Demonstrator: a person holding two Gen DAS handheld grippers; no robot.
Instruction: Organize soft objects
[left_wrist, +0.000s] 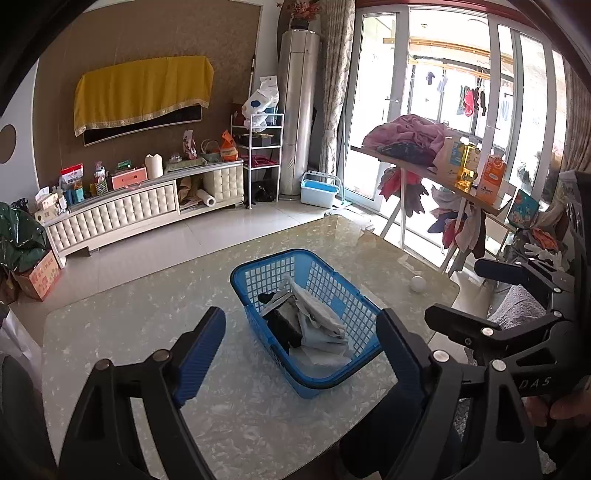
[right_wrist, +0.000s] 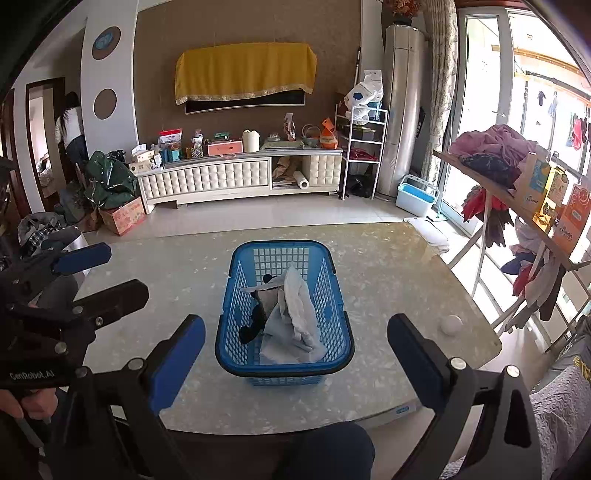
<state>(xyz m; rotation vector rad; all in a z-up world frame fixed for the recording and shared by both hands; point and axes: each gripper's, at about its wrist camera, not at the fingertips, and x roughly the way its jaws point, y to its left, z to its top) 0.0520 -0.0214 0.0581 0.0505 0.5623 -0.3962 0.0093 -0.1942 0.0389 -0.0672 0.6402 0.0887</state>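
On the marbled bench (right_wrist: 388, 266) sits a blue basket (right_wrist: 284, 363), holding a heap of pale and black cloths (right_wrist: 295, 317). Both pairs of tongs hang above the near edge with nothing between their fingers: the left tongs (left_wrist: 301, 350) spread wide on either side of the basket, the right tongs (right_wrist: 295, 354) likewise agape. Near the right edge lies a small white ball (right_wrist: 451, 325).

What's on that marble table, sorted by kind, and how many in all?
Blue baskets: 1
White balls: 1
Heaps of cloth inside the basket: 1; the separate pieces, white, pale blue and black, are too tangled to count
Total: 3
Both tongs, left and right, are open and hold nothing.
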